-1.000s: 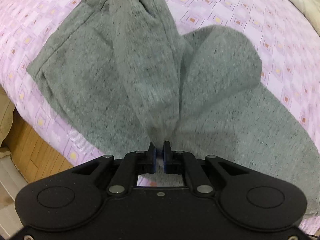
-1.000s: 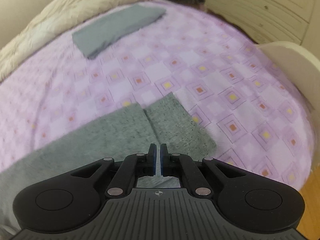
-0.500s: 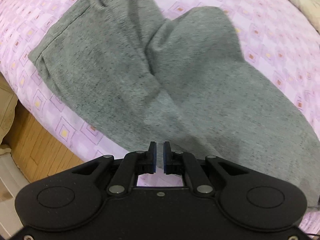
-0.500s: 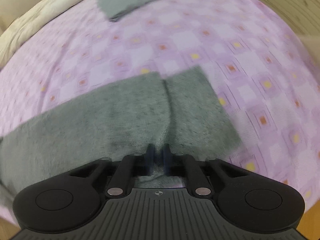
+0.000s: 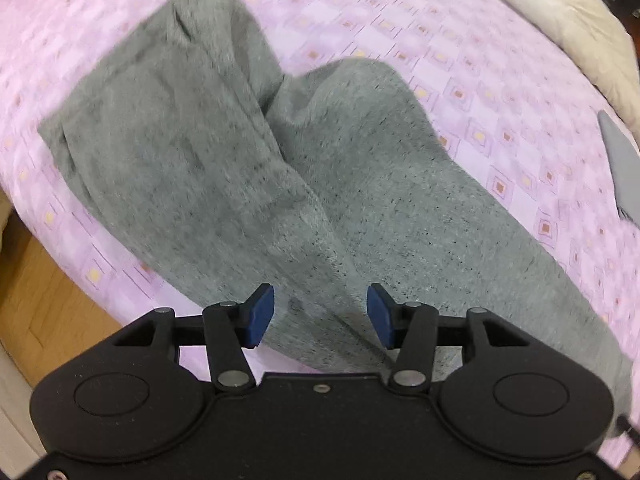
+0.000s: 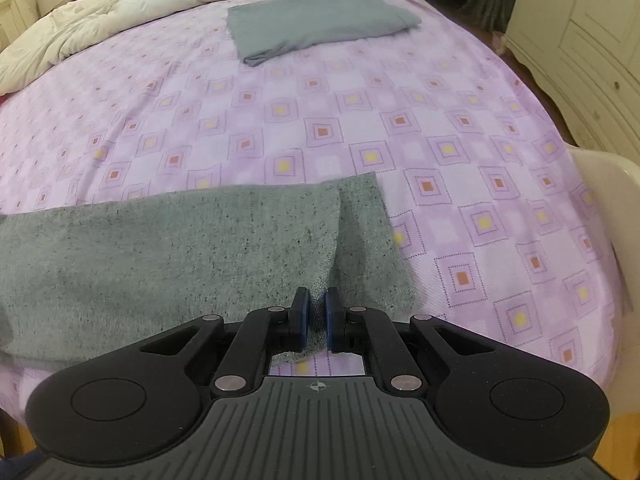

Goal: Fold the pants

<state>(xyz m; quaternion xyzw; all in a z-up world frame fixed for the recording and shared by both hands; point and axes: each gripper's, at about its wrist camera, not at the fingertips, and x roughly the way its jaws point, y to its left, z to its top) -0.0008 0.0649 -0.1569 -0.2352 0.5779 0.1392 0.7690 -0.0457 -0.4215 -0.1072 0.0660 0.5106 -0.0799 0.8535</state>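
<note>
The grey knit pants lie on the purple patterned bedsheet, spread out directly ahead of and beneath both grippers. One leg has been brought over the other: in the left wrist view the upper layer crosses the lower one along a diagonal ridge running up and away from the fingers, and it sits loosely, not squared up. The left gripper is opening, its blue pads standing wide with cloth lying below the gap but nothing pressed between them, so that end appears to have been let go. The right gripper is nearly closed and pinches the hem edge of the pants, which rises into a small ridge just ahead of its pads. The lengthwise fold looks roughly done; smoothing and the crosswise folds seem to remain. Far ahead of the right gripper, a folded grey-blue garment rests near a cream duvet.
</note>
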